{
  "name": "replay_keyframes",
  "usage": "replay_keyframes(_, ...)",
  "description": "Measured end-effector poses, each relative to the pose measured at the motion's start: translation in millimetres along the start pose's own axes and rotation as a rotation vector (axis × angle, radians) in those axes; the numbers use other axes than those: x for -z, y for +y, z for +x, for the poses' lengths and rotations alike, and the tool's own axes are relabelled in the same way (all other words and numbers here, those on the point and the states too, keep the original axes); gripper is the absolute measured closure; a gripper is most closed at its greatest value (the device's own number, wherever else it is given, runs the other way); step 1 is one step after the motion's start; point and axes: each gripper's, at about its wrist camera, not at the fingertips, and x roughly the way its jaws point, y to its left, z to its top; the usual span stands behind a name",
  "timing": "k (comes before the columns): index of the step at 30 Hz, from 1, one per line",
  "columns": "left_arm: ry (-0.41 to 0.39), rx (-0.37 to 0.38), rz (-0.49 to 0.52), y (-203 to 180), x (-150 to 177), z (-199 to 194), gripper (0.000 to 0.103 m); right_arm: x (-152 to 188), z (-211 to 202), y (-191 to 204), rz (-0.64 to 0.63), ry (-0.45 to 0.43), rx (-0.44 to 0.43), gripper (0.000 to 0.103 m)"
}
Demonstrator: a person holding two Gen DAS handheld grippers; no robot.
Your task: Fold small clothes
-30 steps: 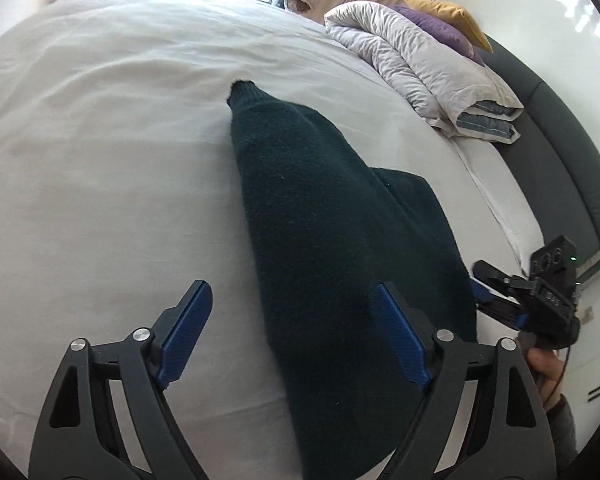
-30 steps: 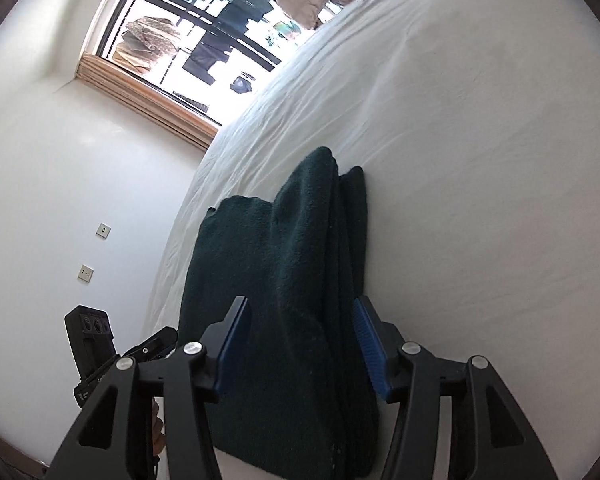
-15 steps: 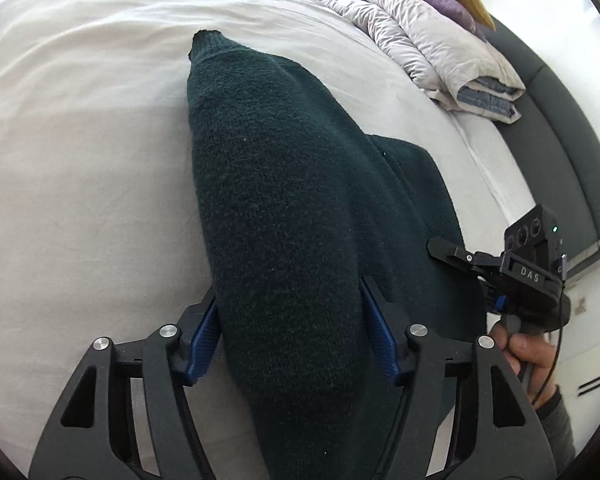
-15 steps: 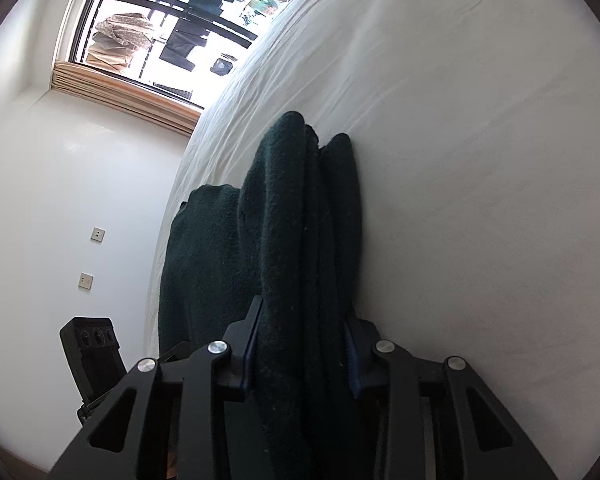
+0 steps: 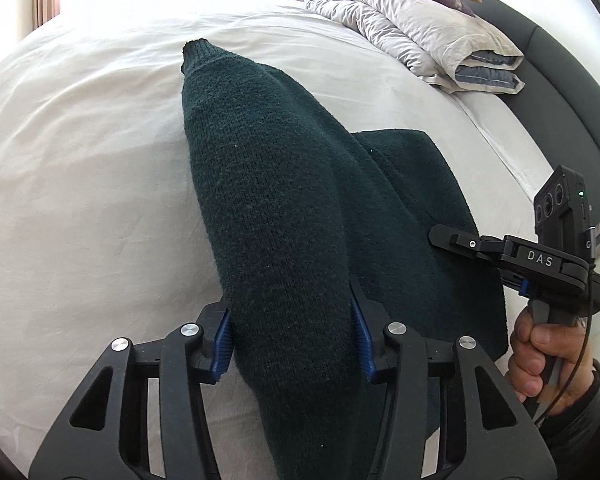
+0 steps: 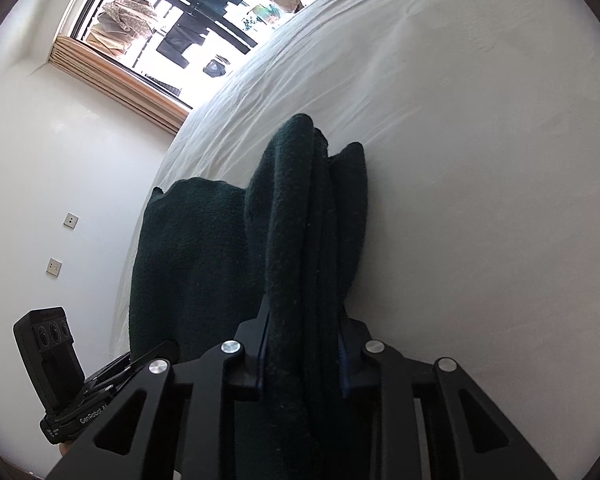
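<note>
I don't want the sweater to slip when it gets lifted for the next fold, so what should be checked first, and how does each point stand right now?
1. Left gripper has the dark green sweater between its blue pads: ok, jaws closing on a thick roll of knit.
2. Right gripper has fabric between its jaws: ok, jaws closing on bunched layers.
3. Both grips fully tight: cannot tell.
4. The two grippers are apart: ok, the right one sits at the sweater's far edge in the left wrist view.
5. White bed sheet beside the sweater offers room to lay the fold: ok.
6. Folded duvet is out of the way: ok, near the headboard.
</note>
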Motion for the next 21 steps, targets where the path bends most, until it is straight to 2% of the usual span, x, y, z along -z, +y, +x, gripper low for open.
replay_keyframes(10,-0.048,-0.052,0.002,22,18,-53,0.058,19,2,58,-0.075,0.023,-0.030,0.076)
replay_keyframes(21,-0.086,-0.146,-0.060,118,42,-122,0.058,49,58,137,-0.138,0.103,-0.125,0.076)
